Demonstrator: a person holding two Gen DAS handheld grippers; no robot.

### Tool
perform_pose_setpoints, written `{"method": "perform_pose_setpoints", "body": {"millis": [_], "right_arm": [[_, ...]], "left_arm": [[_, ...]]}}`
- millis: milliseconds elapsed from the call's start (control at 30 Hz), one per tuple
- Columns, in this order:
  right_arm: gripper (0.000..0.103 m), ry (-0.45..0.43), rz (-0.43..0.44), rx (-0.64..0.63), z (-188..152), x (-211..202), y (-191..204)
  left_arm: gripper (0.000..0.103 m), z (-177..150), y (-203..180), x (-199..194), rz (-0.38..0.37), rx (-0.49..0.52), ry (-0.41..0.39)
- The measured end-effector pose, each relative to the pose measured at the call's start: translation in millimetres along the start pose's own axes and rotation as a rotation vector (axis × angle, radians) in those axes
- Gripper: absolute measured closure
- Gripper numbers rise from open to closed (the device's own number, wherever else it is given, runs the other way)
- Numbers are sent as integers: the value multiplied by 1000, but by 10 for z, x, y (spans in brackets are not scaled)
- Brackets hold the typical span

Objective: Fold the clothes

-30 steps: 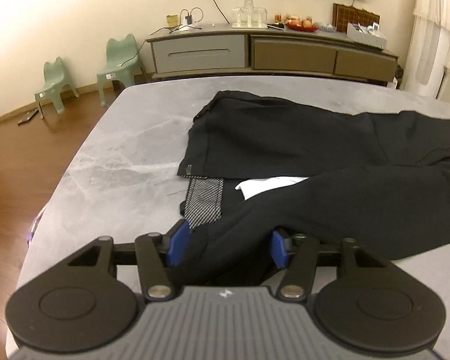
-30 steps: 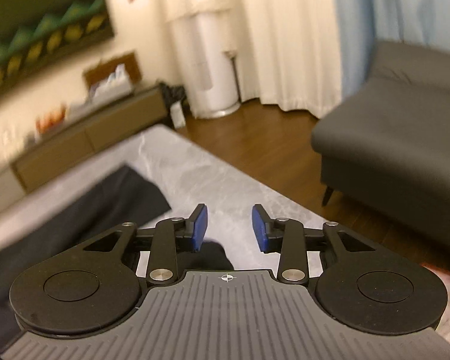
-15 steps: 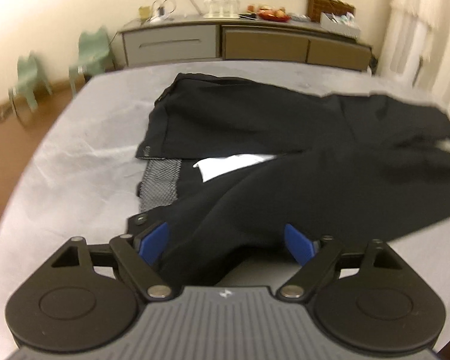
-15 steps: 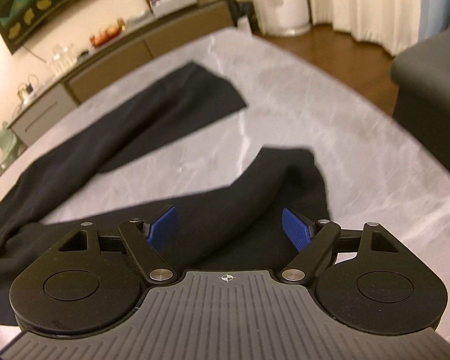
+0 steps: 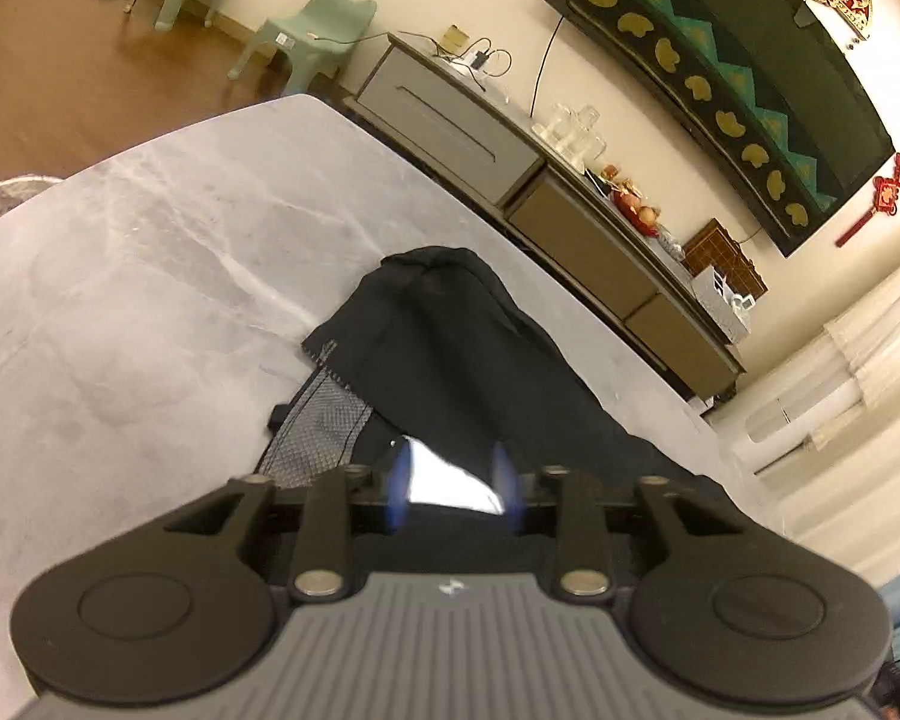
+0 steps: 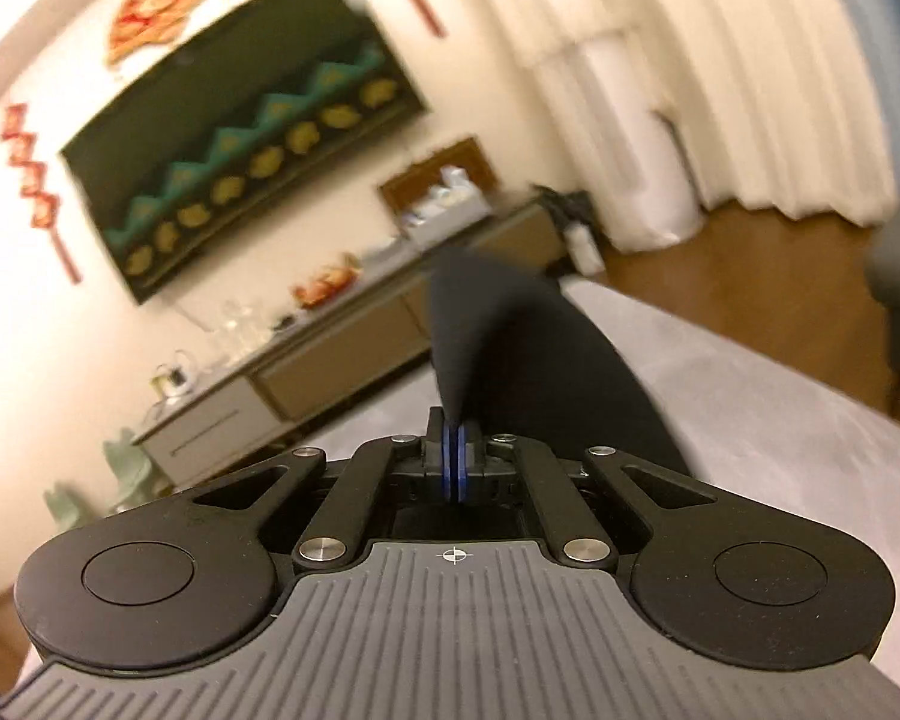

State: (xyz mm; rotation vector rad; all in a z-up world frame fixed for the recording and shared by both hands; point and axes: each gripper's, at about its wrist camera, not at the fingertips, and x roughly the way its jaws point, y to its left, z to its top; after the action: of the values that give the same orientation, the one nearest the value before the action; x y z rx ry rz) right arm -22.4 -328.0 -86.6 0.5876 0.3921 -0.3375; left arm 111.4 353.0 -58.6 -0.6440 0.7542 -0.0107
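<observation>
- The black garment (image 5: pixel 450 336) (trousers, by the waistband, mesh pocket lining and white label showing at its near end) lies across the grey marble table (image 5: pixel 150 228), its waist end toward the left wrist camera.
- The left tongs (image 5: pixel 450 489) stand partly open, blue pads blurred, with a gap between them through which the white label (image 5: pixel 450 480) shows; I cannot see any cloth pinched there.
- The right tongs (image 6: pixel 456 456) are closed tight on a fold of the black cloth, which rises from the pads as a dark peak in front of the sideboard (image 6: pixel 342 354), so that end is lifted clear of the table.
- As to progress: the garment is not yet a neat packet. The waist end lies rumpled with the lining turned out, while one end hangs in the right tongs; that reads as a fold being carried over.
- What seems left: laying the lifted end down squarely on the rest, smoothing the waist, and probably another fold to make it compact.
</observation>
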Motion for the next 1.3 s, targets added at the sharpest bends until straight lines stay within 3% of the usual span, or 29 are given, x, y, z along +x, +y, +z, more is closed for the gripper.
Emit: {"method": "perform_pose_setpoints", "body": {"millis": [67,167,267,367,433,533,733,767,800,833,867,900,1033,1100,1133,1167,1233,1267,1300], "right_arm": [[103,117,-110,10,-116,92,-258],[101,182,-192,-6,-183,168,-509],[82,227,-259,-25,-232,228,-734],[70,197,-247,25,-210,127,-793],[53,179,-233,48,-199,78,-795],[40,192,-223,12,-223,145,-728],[39,219,-204,-59,-272,280,-594],[39,224,-200,-71,-280,303,-572],[47,228,-197,-83,-288,325,-549],[76,232,-193,-95,-297,348,-527],[93,237,-190,-107,-305,371,-505],[101,241,-187,-119,-313,393,-482],[103,238,-174,-137,-317,365,-411],[103,220,-167,-124,-297,258,-389],[102,229,-193,-143,-312,253,-391],[100,252,-242,-182,-346,284,-402],[84,248,-291,-247,-374,329,-411],[72,236,-298,-259,-369,341,-417],[51,227,-304,-259,-358,351,-424]], "left_arm": [[36,-115,-29,-51,15,26,37],[34,-332,-65,-114,60,49,78],[24,-472,-31,-192,96,4,72],[21,-551,63,-266,102,-91,52],[20,-603,96,-231,89,-131,67],[14,-648,70,-67,98,-112,97],[10,-637,19,311,122,-85,49],[26,-612,-6,366,109,-79,45],[70,-567,-29,457,87,-66,64],[97,-519,-53,544,67,-52,82],[103,-437,-97,580,62,-24,69],[103,-336,-117,462,59,-25,8],[103,21,-119,-45,40,-64,-202],[98,-107,-54,-88,41,-81,-137],[92,-171,-22,-110,42,-90,-105],[80,-235,10,-132,42,-98,-72],[61,-362,75,-176,43,-116,-7],[45,-431,100,-198,43,-123,25],[36,-561,38,-232,39,-111,52]]}}
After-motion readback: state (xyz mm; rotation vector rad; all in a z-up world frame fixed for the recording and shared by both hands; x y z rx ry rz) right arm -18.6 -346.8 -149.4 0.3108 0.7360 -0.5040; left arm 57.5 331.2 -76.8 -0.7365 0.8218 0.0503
